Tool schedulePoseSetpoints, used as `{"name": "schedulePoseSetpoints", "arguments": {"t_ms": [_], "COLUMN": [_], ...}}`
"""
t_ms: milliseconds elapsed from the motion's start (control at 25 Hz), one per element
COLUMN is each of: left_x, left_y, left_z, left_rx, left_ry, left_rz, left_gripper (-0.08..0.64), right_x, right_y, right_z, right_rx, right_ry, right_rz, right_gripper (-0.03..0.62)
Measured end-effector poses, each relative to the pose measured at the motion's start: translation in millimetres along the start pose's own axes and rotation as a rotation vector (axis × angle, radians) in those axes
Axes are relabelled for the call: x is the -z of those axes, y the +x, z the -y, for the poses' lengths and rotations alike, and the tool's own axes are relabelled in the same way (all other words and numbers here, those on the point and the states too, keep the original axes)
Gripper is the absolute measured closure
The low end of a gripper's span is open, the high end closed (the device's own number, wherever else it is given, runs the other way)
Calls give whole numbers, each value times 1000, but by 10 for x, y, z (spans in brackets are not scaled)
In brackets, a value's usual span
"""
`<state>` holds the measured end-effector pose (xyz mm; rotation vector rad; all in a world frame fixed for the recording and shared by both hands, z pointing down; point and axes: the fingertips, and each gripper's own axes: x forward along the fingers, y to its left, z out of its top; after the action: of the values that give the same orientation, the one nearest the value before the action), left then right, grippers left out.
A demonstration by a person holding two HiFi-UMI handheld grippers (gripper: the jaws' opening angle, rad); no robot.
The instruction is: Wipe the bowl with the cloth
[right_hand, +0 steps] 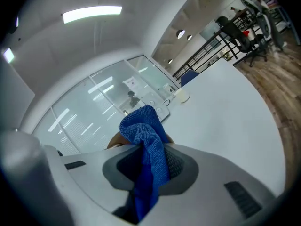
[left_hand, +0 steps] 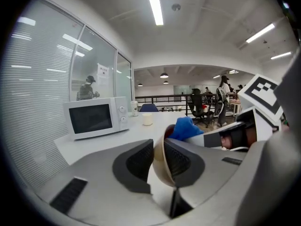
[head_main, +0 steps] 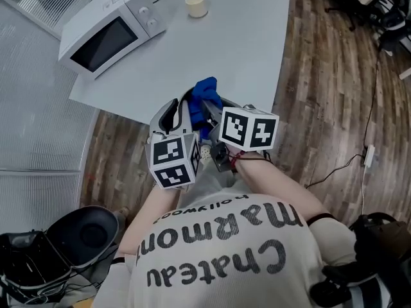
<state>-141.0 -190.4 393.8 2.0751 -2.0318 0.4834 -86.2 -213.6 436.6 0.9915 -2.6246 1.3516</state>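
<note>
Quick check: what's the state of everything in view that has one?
Bowl: lifted, tilted.
Left tongs: shut on the bowl's rim.
Cloth: bunched up.
Right tongs: shut on the cloth.
Microwave: door closed.
Cup: upright on the table.

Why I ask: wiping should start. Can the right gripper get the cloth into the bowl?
Probably yes. The right gripper holds the cloth by the rim of the bowl, gripped by the left gripper; nothing shows between them.
</note>
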Motion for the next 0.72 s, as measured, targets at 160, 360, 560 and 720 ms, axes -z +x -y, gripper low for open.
{"name": "schedulePoseSetpoints", "arguments": {"t_ms": [160, 360, 560, 720], "left_x": [-7, 61, -8, -46], "left_y": [-59, 39, 103, 93], "left_z": [-84, -116, 59, 11], "left_rx": [-32, -13, 81, 114], "left_ry": [-29, -109, -89, -68], "left_rz": [14, -6, -8, -42], "left_gripper": [491, 489, 497, 495], "right_x": [116, 134, -32, -17], "right_y": [-51, -126, -72, 51], "right_z": [29, 189, -151, -352], "right_rx": [9, 68, -125, -208], "right_ry": [96, 140, 156, 129], "right_rz": [-15, 2, 21, -49], "right_gripper": [529, 529, 529, 529]}}
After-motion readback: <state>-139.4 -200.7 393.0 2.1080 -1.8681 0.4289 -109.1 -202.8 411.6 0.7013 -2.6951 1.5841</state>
